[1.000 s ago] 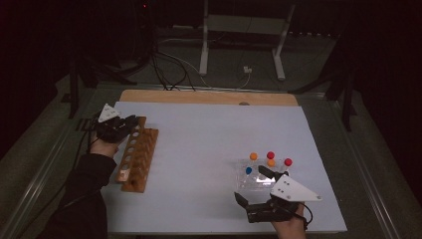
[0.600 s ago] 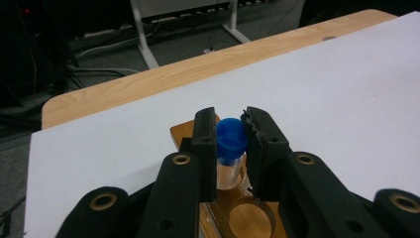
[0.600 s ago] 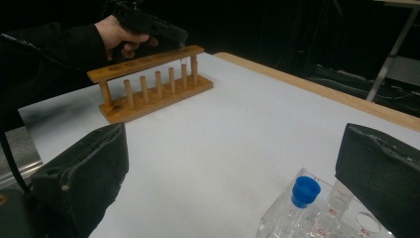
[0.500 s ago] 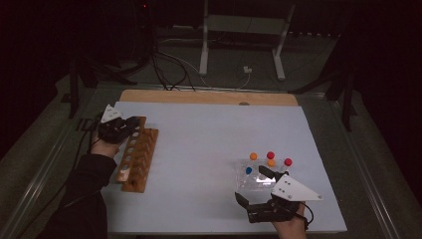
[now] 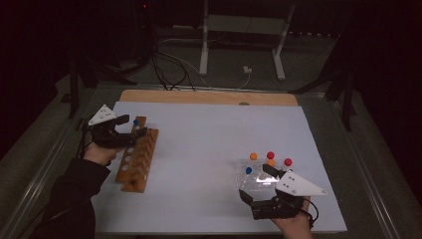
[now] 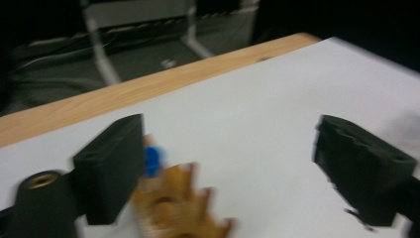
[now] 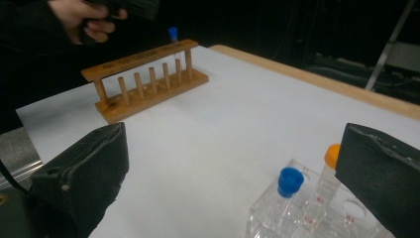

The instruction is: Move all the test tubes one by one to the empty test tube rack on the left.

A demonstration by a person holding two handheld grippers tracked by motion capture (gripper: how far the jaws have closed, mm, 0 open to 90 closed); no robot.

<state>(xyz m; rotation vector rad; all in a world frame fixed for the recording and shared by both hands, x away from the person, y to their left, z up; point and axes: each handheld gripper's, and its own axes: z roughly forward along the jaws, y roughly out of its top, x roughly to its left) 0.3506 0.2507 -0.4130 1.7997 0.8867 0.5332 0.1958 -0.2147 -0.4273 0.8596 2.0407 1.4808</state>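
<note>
Wooden rack is landmark. Blue-capped tube stands upright in rack's far end hole. Left gripper just above that end; jaws have just been opening, now spread wide, tube let go and off to one side of them. Judged step: clear away without snagging cap; lift straight off rack, no sideways drag. Right gripper well apart from rack, jaws agape, empty, flanking clear plastic holder with more capped tubes; likely next pick.
</note>
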